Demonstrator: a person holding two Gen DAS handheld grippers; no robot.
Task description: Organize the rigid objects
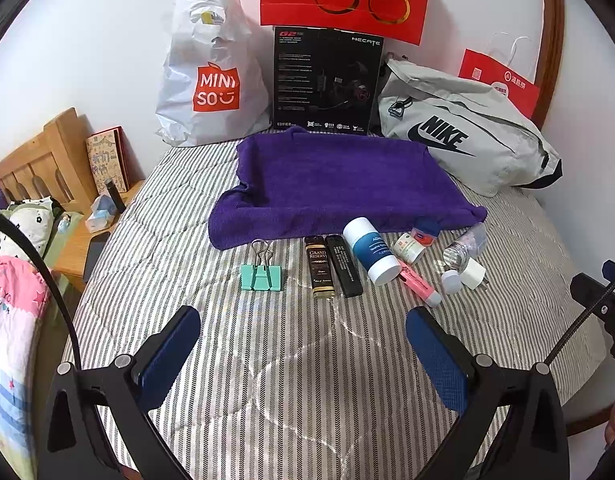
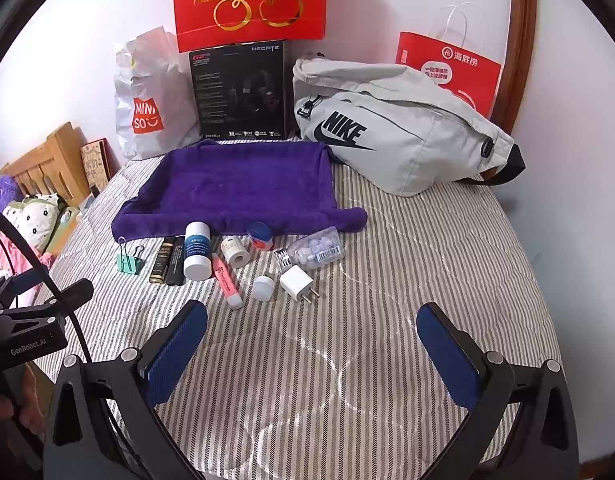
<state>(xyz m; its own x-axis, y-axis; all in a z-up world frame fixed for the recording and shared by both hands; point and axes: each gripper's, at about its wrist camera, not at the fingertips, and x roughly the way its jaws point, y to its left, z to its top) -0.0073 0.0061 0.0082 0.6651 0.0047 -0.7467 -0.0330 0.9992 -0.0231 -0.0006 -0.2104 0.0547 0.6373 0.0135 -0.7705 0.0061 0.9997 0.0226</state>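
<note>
Both hand-held grippers spread wide and empty above the striped bed (image 2: pixel 427 240); small rigid items lined up along the near edge of the purple towel (image 2: pixel 235 184).

Left hand-held gripper (image 1: pixel 303 344) and right hand-held gripper (image 2: pixel 311 344): blue pads apart, nothing between them, short of the row of items. From left to right along the row: green binder clip (image 1: pixel 261 274), set apart; dark gold-lettered bottle (image 1: pixel 319 268) touching black bar (image 1: pixel 344 266); white-and-blue tube (image 1: pixel 371 250); pink highlighter (image 1: pixel 419 283); small white jar (image 2: pixel 235 252); blue-capped jar (image 2: pixel 260 236) against the towel edge; clear bottle of pale pieces (image 2: pixel 313 252); white round cap (image 2: pixel 263 287); white plug adapter (image 2: pixel 297 282). Behind the towel: black box (image 2: pixel 239 92), grey Nike bag (image 2: pixel 395 132).
</note>
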